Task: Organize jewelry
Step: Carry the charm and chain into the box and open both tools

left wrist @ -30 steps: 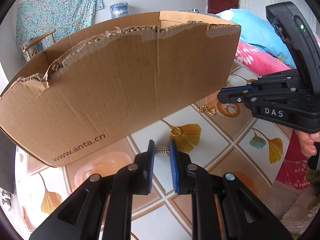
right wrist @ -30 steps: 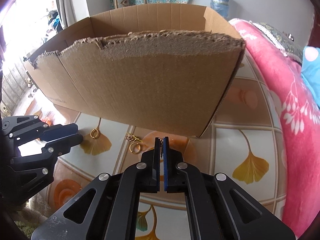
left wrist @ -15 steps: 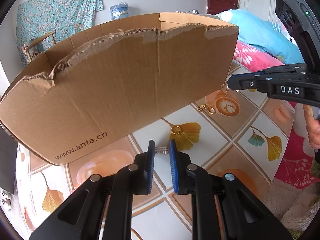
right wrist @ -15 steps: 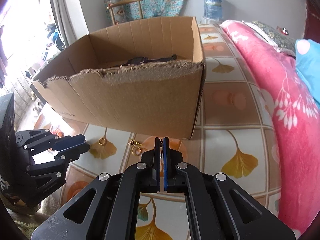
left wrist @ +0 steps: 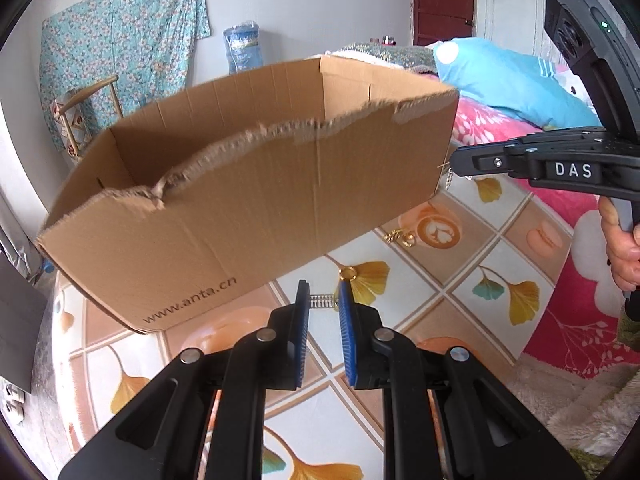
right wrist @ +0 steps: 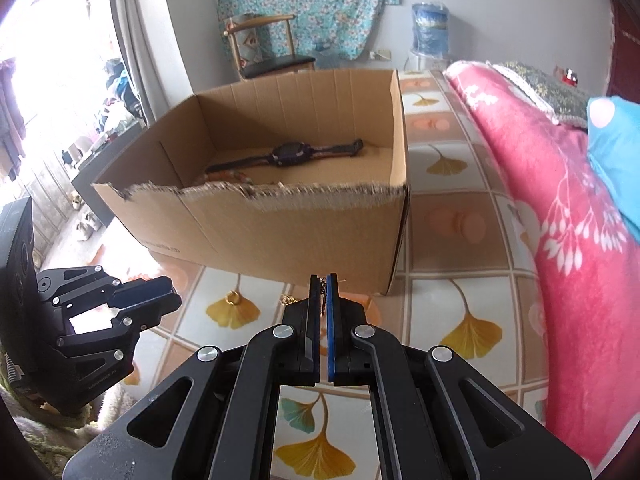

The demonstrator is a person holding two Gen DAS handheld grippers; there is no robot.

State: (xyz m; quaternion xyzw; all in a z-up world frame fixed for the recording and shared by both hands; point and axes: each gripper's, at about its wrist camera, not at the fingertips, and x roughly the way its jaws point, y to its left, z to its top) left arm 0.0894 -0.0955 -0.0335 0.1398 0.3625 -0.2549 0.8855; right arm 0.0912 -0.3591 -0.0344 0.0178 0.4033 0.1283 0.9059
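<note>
A torn-rimmed cardboard box stands on the tiled floor; in the right wrist view the box holds a dark watch. My left gripper is shut on a small silver spring-like piece, raised before the box. My right gripper is shut on a thin gold chain, lifted near the box's right front corner; in the left wrist view the gripper has the chain dangling from it. A gold ring and a gold chain piece with a ring lie on the floor.
A pink floral blanket and blue pillow lie along the right. A chair and water bottle stand by the far wall. A fluffy rug is near me.
Both grippers have risen, the right one more, so the box's inside and the watch now show. The right gripper carried the gold chain up toward the box's corner.
</note>
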